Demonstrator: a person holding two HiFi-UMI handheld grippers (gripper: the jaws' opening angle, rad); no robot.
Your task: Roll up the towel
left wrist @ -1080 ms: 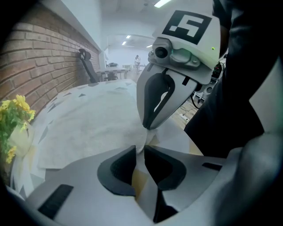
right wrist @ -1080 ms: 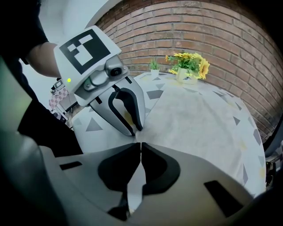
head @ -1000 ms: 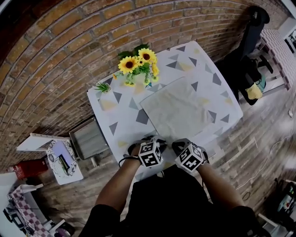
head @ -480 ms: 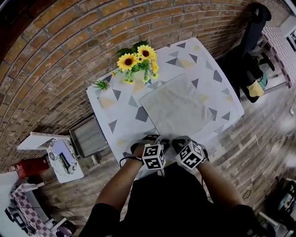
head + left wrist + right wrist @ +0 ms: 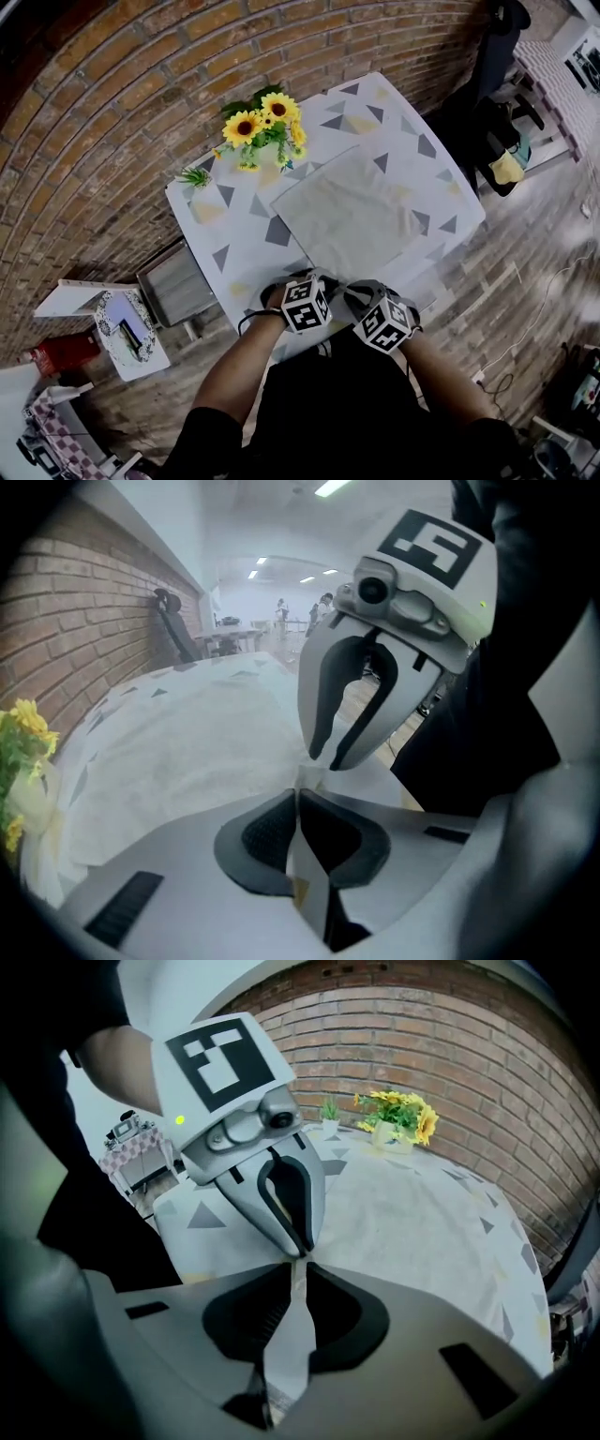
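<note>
A pale towel (image 5: 352, 211) lies flat on the table (image 5: 234, 253), which has a triangle-patterned cloth. Both grippers sit side by side at the towel's near edge. My left gripper (image 5: 314, 278) is shut on a thin fold of the towel (image 5: 302, 855), which stands pinched between its pads (image 5: 267, 832). My right gripper (image 5: 358, 292) has just been opening. A strip of the towel's edge (image 5: 289, 1335) still runs between its jaws. In the left gripper view the right gripper (image 5: 325, 759) shows its fingertips slightly apart above the lifted edge.
A vase of sunflowers (image 5: 262, 131) and a small green plant (image 5: 195, 176) stand at the table's far left, by the brick wall. A metal bin (image 5: 173, 281) and a small white stand (image 5: 122, 323) are left of the table. A dark chair (image 5: 487, 103) stands to the right.
Both grippers stay together at the towel's near edge. The head view has shifted a little, so the table sits slightly further left and up in the picture.
</note>
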